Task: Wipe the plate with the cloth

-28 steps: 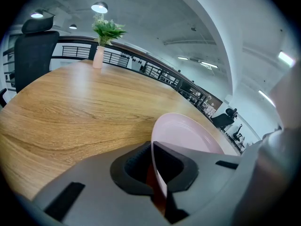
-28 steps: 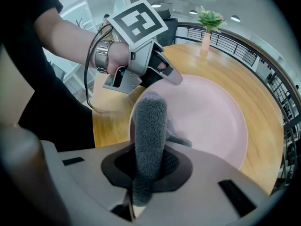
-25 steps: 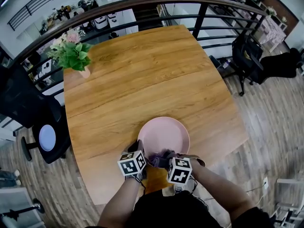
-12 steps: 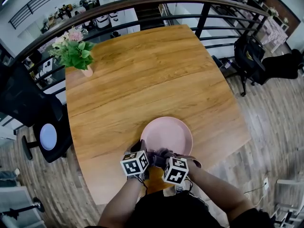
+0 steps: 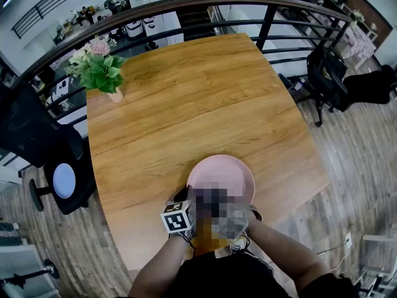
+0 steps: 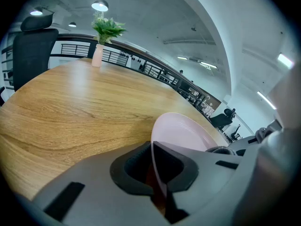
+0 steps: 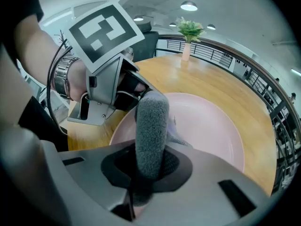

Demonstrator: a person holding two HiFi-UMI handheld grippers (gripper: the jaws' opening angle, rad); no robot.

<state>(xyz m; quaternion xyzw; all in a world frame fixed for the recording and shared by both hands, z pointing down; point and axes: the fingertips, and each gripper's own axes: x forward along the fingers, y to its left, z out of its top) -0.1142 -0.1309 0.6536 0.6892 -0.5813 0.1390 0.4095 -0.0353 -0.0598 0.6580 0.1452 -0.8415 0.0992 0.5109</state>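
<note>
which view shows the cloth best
The right gripper view: the grey cloth stands rolled between the jaws, over the pink plate. In the head view a blurred patch covers that spot; the left gripper view shows the plate but no cloth.

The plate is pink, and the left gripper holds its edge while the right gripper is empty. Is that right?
Not quite. The right gripper is not empty: the right gripper view shows its jaws shut on a grey cloth over the plate. The rest is right: the plate is pink, and the left gripper holds its edge.
</note>
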